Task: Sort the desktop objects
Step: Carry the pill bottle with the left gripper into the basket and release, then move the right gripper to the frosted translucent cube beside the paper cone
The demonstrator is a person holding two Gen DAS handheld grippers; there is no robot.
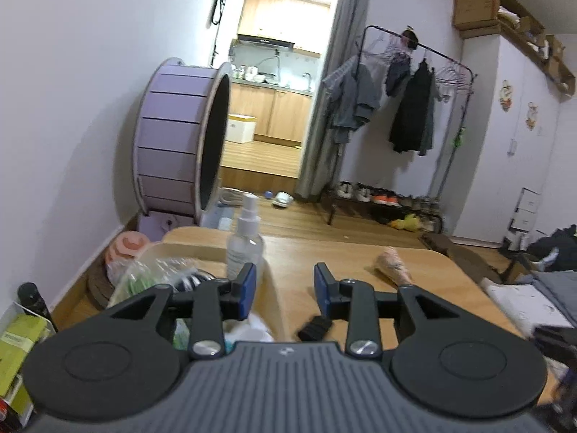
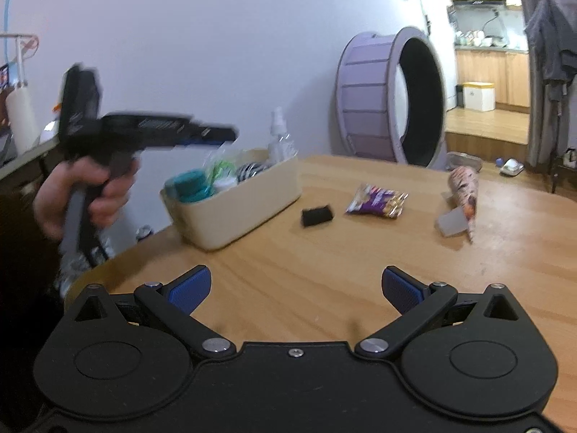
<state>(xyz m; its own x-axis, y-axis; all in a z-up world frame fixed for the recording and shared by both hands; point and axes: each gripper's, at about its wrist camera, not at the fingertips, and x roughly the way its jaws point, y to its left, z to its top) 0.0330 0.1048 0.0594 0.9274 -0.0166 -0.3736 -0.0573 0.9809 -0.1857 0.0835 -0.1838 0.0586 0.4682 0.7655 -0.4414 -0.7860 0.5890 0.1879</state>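
Your right hand-held gripper (image 2: 294, 294) hangs open and empty over the bench (image 2: 324, 274); the left (image 1: 285, 287) is open too. The small black block (image 2: 316, 215) right of the bin (image 2: 230, 213) looks light: pinch its short sides

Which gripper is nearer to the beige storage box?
Left. The left gripper hangs just above the beige storage box. The right gripper is over bare table, well short of it.
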